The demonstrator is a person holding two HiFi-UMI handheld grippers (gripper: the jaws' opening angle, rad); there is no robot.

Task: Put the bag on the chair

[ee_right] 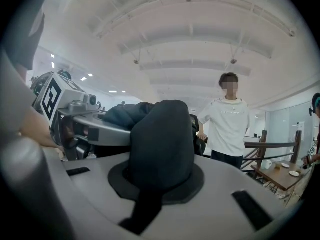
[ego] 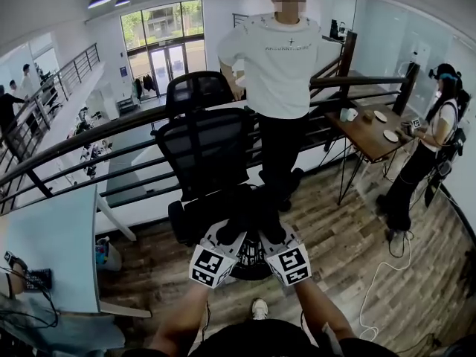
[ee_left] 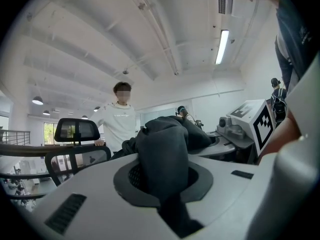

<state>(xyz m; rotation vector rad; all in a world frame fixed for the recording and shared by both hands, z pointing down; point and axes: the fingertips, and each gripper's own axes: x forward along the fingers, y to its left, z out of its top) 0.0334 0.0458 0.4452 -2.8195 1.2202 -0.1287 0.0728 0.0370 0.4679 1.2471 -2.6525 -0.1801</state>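
Observation:
A black fabric bag (ego: 251, 213) hangs between my two grippers, bunched up in front of me. My left gripper (ego: 232, 227) is shut on a fold of the bag (ee_left: 162, 156), and my right gripper (ego: 269, 227) is shut on another fold (ee_right: 162, 144). The fabric covers both pairs of jaws. The black mesh office chair (ego: 204, 151) faces me, its headrest (ee_left: 76, 130) behind the bag. The bag is at the near right part of the chair's seat (ego: 195, 218); whether it rests on the seat I cannot tell.
A person in a white sweatshirt (ego: 286, 58) stands just behind the chair at a dark railing (ego: 89, 136). A wooden table (ego: 370, 134) with cups and a second person (ego: 428, 155) are to the right. A pale blue table (ego: 52, 248) stands at my left. A white cable (ego: 375, 285) lies on the wood floor.

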